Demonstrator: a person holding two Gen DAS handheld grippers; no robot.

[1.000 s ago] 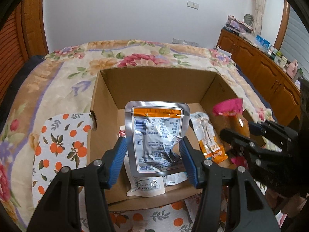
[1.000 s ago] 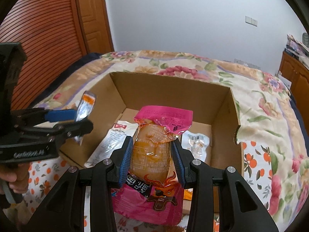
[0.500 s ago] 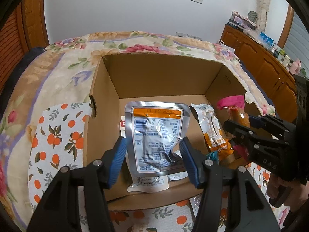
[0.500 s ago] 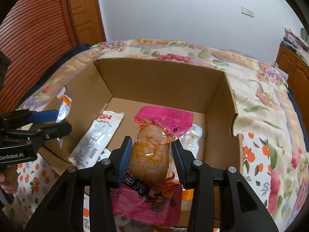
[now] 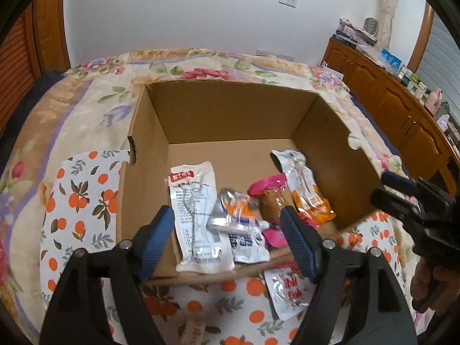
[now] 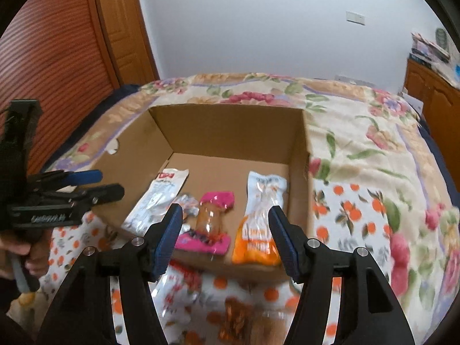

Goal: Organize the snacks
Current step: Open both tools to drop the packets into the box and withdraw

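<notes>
Both handheld grippers hang over the near edge of a cardboard box [image 5: 230, 115] on a floral bedspread [image 6: 373, 143], each with its jaws opening and nothing between the blue pads. Straight ahead of and below the left gripper [image 5: 227, 238], a silver foil pouch [image 5: 238, 218] lies crumpled on the box floor, overlapping a long white packet [image 5: 195, 215] just to its left, whose long axis runs away from the tool with the red label at the far end. Ahead of the right gripper [image 6: 225, 237], a pink-topped snack [image 6: 212, 221] rests on the floor of the box, pink header pointing to the far wall and long axis in line with the fingers; an orange-and-white packet [image 6: 261, 224] lies parallel, just to its right, near the box's right wall. With those four in the box, the snacks yet to be sorted sit outside it on the orange-print cloth [image 5: 77, 201]: a red-and-white packet [image 5: 287, 290] lies just below the left gripper's right finger, close to the near wall of the box and running roughly front to back, and the right wrist view shows blurred wrappers under that tool, too smeared to identify. The left gripper looks nearer the red-and-white packet, so the next pick probably means drawing back and down toward it.
</notes>
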